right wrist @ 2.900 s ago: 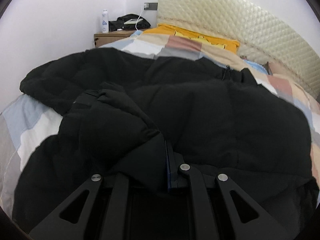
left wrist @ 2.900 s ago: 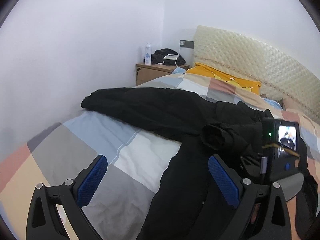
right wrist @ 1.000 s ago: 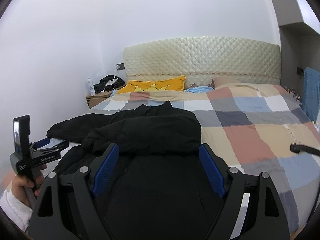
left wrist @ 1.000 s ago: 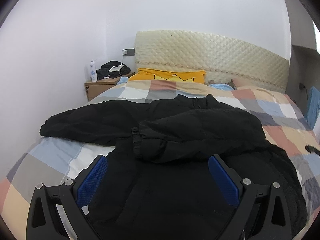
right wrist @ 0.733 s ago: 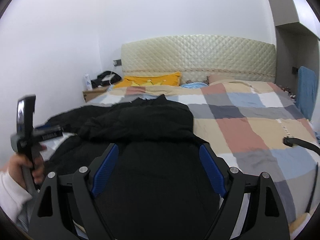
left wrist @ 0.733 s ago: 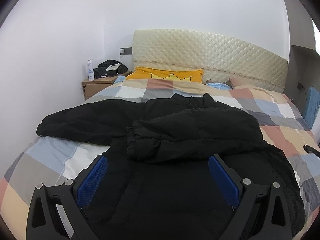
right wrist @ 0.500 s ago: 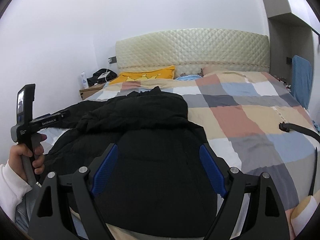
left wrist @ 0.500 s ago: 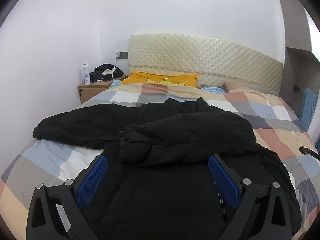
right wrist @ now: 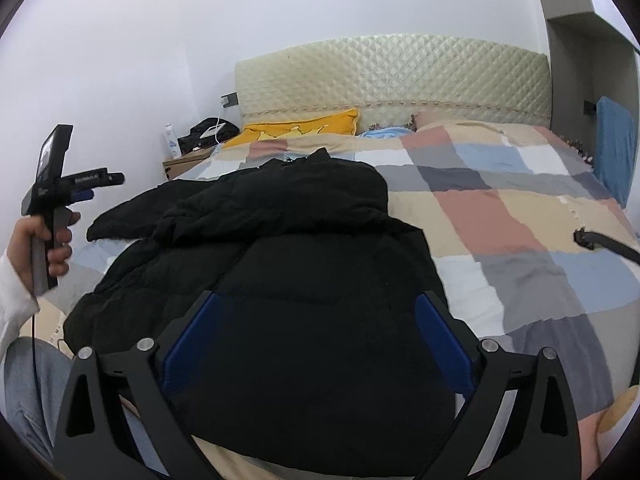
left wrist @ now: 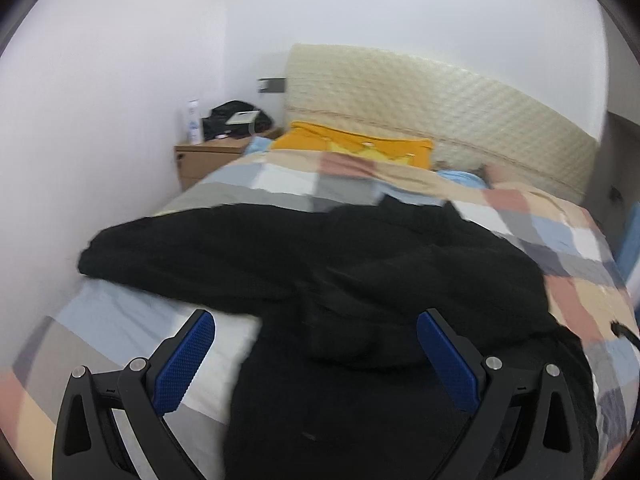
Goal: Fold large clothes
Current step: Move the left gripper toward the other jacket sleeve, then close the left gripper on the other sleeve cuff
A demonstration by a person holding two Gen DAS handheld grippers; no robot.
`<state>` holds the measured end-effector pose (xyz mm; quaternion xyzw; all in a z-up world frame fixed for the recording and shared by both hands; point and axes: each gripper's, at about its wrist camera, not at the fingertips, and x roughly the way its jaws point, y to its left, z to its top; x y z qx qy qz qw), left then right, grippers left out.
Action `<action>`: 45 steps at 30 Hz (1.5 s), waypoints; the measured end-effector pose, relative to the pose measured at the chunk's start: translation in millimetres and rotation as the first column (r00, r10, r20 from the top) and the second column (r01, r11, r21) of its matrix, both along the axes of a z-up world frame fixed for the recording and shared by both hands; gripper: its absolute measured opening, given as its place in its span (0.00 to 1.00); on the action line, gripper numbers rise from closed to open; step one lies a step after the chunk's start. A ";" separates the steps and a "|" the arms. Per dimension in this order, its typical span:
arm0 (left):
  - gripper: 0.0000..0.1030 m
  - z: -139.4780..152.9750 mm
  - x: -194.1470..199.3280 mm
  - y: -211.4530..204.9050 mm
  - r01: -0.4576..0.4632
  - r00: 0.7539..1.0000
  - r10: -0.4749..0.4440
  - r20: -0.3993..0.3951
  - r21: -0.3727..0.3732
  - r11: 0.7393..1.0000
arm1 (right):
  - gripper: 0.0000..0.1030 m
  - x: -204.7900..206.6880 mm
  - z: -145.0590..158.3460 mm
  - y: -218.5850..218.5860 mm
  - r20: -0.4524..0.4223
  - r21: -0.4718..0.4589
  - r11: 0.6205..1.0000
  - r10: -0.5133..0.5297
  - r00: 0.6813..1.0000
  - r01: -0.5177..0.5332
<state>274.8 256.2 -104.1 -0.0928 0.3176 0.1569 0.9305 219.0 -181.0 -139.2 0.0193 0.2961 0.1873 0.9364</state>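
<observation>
On the checked bed [right wrist: 500, 208] a soft, bulky black jacket [right wrist: 312, 280] is spread, best taken by the outstretched sleeve [left wrist: 192, 248], while the left gripper [left wrist: 316, 356] and the right gripper [right wrist: 316, 340], just widened, are held open and empty.

A black padded jacket [right wrist: 304, 264] covers the near left part of the bed [right wrist: 520, 216], one sleeve [left wrist: 192, 256] stretched out toward the white wall [left wrist: 100, 140] on the left. To the jacket's right the checked bedcover lies open and flat, crossed only by a black cable [right wrist: 604, 242] near the right edge. A yellow pillow [right wrist: 304, 126] and the quilted headboard [right wrist: 392, 76] close off the far end. A bedside cabinet [left wrist: 208, 160] with a bottle [left wrist: 193, 121] fills the far left corner.
</observation>
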 end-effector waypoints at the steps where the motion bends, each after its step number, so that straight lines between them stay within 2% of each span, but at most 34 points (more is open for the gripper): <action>1: 0.99 1.5 1.4 13.7 -0.017 1.000 0.017 -0.003 -0.006 1.000 | 0.95 1.3 -1.3 0.8 -0.003 0.006 1.000 -0.004 1.000 0.004; 8: 0.99 -6.3 6.5 135.7 -0.162 0.986 0.160 -0.036 -0.047 0.986 | 0.95 2.7 -6.3 12.5 0.039 -0.031 0.998 -0.052 0.998 0.054; 11: 0.99 -26.0 7.5 180.6 -0.199 0.979 0.195 -0.053 -0.091 0.976 | 0.95 6.7 -6.9 14.0 0.050 -0.044 0.996 -0.078 0.996 0.081; 14: 0.98 -58.5 8.4 219.8 -0.239 0.970 0.227 -0.085 -0.175 0.955 | 0.95 13.3 -7.3 18.4 0.057 -0.069 0.991 -0.107 0.993 0.110; 16: 0.96 -84.4 11.2 246.1 -0.280 0.957 0.255 -0.135 -0.228 0.933 | 0.95 19.4 -7.6 21.1 0.046 -0.068 0.989 -0.128 0.991 0.131; 19: 0.93 -117.0 13.1 277.2 -0.302 0.952 0.264 -0.156 -0.341 0.890 | 0.95 27.4 -8.9 26.5 0.028 -0.053 0.987 -0.150 0.988 0.151; 22: 0.93 -143.3 16.8 307.2 -0.292 0.956 0.260 -0.134 -0.432 0.853 | 0.95 32.3 -14.7 35.4 0.027 -0.090 0.984 -0.154 0.988 0.156; 24: 0.93 -162.4 20.6 329.5 -0.272 0.961 0.259 -0.099 -0.511 0.815 | 0.95 36.9 -20.7 40.6 0.010 -0.114 0.982 -0.153 0.988 0.153; 25: 0.93 -168.7 21.5 335.7 -0.272 0.960 0.266 -0.091 -0.528 0.805 | 0.95 40.7 -23.9 42.8 -0.005 -0.121 0.981 -0.153 0.988 0.151; 28: 0.93 -193.6 24.3 364.5 -0.278 0.948 0.314 -0.044 -0.593 0.756 | 0.95 52.3 -30.5 45.8 -0.045 -0.125 0.979 -0.165 0.985 0.159; 30: 0.92 -204.4 28.3 379.4 -0.282 0.938 0.346 -0.016 -0.617 0.734 | 0.95 59.1 -33.4 49.4 -0.055 -0.131 0.977 -0.176 0.983 0.167; 31: 0.92 -206.9 30.2 385.2 -0.280 0.932 0.361 0.005 -0.621 0.732 | 0.95 62.6 -35.0 51.8 -0.057 -0.136 0.976 -0.180 0.982 0.171; 33: 0.92 -207.3 37.4 395.7 -0.280 0.923 0.383 0.043 -0.607 0.744 | 0.95 67.3 -38.0 56.4 -0.059 -0.146 0.973 -0.188 0.980 0.178; 35: 0.92 -205.9 50.0 405.2 -0.298 0.916 0.398 0.050 -0.579 0.759 | 0.95 70.9 -41.4 59.7 -0.069 -0.145 0.973 -0.191 0.979 0.180; 36: 0.92 -204.6 58.6 412.8 -0.319 0.907 0.417 0.047 -0.567 0.759 | 0.95 72.2 -43.6 60.0 -0.081 -0.132 0.976 -0.187 0.979 0.176; 37: 0.92 -204.9 62.2 418.8 -0.330 0.901 0.431 0.047 -0.570 0.752 | 0.95 73.7 -46.0 60.1 -0.094 -0.122 0.977 -0.187 0.978 0.175; 39: 0.92 -207.2 72.6 435.4 -0.366 0.879 0.477 0.032 -0.596 0.715 | 0.95 78.8 -49.3 59.7 -0.113 -0.115 0.976 -0.196 0.974 0.184; 41: 0.92 -209.9 76.2 447.3 -0.384 0.862 0.506 0.030 -0.613 0.691 | 0.95 82.3 -50.8 58.5 -0.130 -0.104 0.975 -0.209 0.969 0.196; 43: 0.92 -213.2 83.2 450.1 -0.406 0.856 0.517 0.023 -0.589 0.699 | 0.95 82.3 -50.9 56.0 -0.125 -0.111 0.970 -0.229 0.965 0.215; 45: 0.92 -212.1 88.9 443.5 -0.429 0.854 0.520 0.019 -0.539 0.725 | 0.95 81.5 -51.4 54.2 -0.120 -0.127 0.967 -0.237 0.964 0.221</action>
